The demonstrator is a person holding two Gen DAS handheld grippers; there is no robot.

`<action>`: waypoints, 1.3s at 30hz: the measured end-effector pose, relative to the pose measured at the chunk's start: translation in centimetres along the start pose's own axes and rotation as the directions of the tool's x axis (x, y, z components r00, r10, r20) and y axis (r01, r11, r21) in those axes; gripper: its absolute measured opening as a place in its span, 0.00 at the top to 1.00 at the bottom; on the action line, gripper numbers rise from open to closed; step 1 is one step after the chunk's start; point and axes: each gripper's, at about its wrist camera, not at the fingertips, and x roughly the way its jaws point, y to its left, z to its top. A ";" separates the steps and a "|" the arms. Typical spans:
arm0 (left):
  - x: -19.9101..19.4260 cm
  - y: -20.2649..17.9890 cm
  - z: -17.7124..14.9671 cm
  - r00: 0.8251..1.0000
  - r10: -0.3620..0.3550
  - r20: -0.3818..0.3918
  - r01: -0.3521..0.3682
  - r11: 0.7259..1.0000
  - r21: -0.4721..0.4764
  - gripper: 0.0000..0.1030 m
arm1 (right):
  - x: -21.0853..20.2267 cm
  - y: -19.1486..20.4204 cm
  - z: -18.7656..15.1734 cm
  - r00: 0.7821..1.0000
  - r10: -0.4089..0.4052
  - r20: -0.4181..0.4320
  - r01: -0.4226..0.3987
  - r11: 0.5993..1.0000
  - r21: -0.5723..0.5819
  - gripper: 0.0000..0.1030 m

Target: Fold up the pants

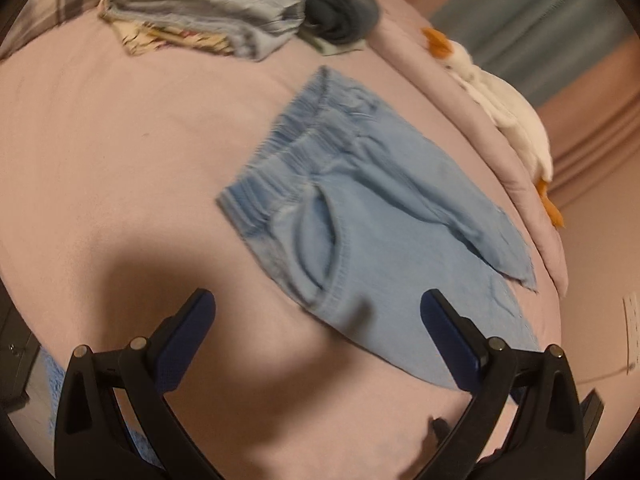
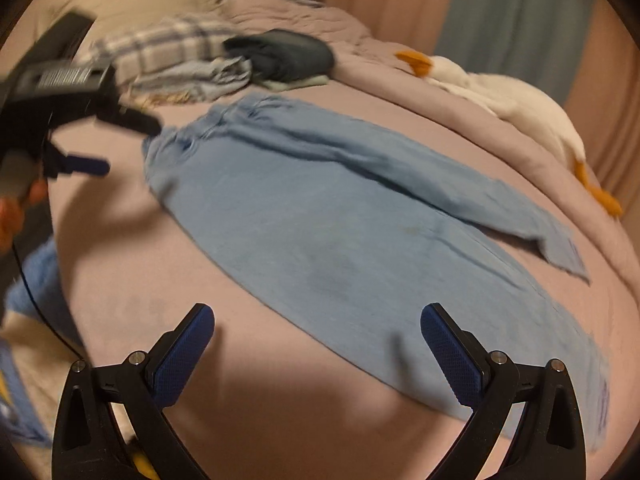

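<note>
Light blue pants point(image 1: 360, 216) lie flat on the pink bed sheet point(image 1: 100, 152), elastic waistband toward the far left, legs running to the right. In the right wrist view the pants point(image 2: 320, 216) stretch diagonally, one leg overlapping the other. My left gripper point(image 1: 318, 320) is open and empty, hovering above the hip pocket area. It also shows in the right wrist view point(image 2: 120, 144) near the waistband. My right gripper point(image 2: 318, 336) is open and empty above the near leg.
A pile of folded clothes point(image 1: 208, 16) and a dark garment point(image 1: 336, 8) lie at the far side. A white plush goose point(image 1: 504, 104) lies on the folded quilt point(image 1: 524, 196) at the right. Curtains point(image 2: 520, 20) hang behind the bed.
</note>
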 end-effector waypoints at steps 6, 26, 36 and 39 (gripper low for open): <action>1.0 0.9 0.8 0.999 -0.025 0.023 0.026 1.000 -0.003 0.01 | 3.0 1.4 0.6 0.993 -0.079 0.087 0.089 0.989 -0.118 0.01; 0.9 4.7 4.3 0.998 -0.061 0.023 0.064 0.986 -0.153 0.64 | 4.9 5.7 4.1 0.989 -0.094 0.113 0.116 0.971 -0.211 0.61; -1.7 4.3 3.6 0.996 -0.067 0.061 0.072 0.993 -0.092 0.85 | 3.6 7.0 4.5 0.997 -0.055 0.059 0.068 0.965 -0.251 0.91; -2.2 5.0 4.0 0.993 0.061 0.097 -0.055 0.997 -0.055 0.85 | 3.0 7.1 4.6 0.998 -0.043 0.051 0.055 0.967 -0.249 0.91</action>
